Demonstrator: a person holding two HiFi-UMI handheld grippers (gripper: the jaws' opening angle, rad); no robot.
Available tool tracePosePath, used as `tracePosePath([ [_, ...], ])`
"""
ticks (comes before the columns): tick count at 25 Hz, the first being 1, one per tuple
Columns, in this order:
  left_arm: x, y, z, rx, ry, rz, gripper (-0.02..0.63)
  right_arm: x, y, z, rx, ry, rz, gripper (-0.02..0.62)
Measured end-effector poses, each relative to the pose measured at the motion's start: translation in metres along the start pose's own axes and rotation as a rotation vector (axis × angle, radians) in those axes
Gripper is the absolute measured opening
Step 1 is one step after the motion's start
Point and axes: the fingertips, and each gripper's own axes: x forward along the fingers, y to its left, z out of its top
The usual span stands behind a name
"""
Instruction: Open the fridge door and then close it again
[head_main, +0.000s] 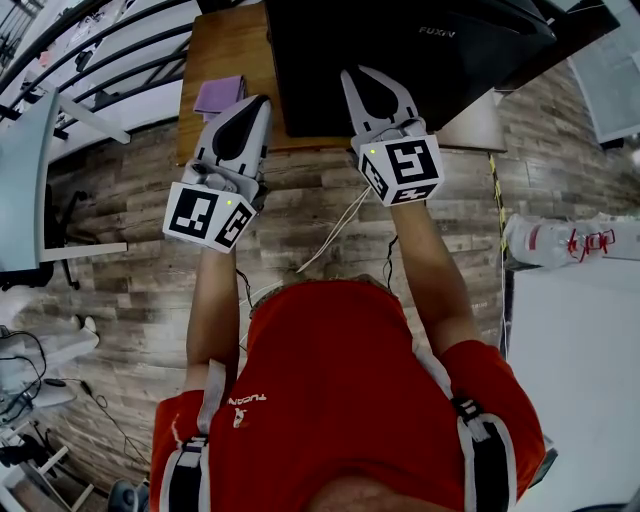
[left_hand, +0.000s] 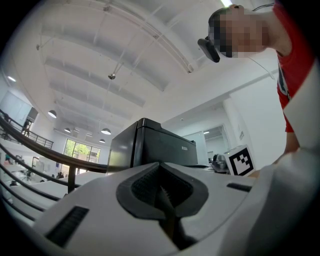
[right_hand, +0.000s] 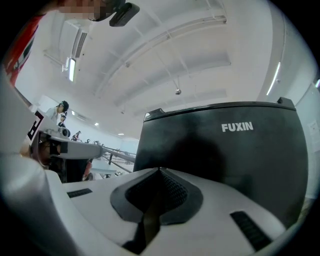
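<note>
Fridge door sitting shut. Left tongs and right tongs pointing at it, both closed and empty. Opening seemingly pending.

Grey-brown wood-plank floor fills the middle of the head view. A wooden table stands at top centre with a purple cloth on it. Black railing crosses the upper left. The left gripper view shows a white beamed ceiling above, with round lamps and a bright window at lower left.
</note>
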Motion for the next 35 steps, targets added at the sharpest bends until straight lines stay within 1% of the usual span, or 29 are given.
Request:
tracePosePath([
  [7,0.000,-0.010,-0.001,0.001,0.003,-0.011,0.009,-0.014,0.021,0.008,0.014,-0.030,0.078,0.028],
  [14,-0.006,-0.027,-0.001,0.008,0.012,-0.031,0.009,-0.038,0.054,0.022,0.045,-0.064,0.166,0.026],
  [19,-0.010,-0.042,-0.003,-0.004,0.012,-0.043,0.009,-0.058,0.071,0.029,0.062,-0.082,0.215,0.026],
  [25,-0.016,-0.060,-0.007,-0.008,0.025,-0.057,0.009,-0.075,0.081,0.029,0.064,-0.083,0.238,0.026],
  [35,-0.025,-0.061,-0.004,-0.001,0.033,-0.046,0.009,-0.083,0.087,0.030,0.070,-0.086,0.245,0.026],
])
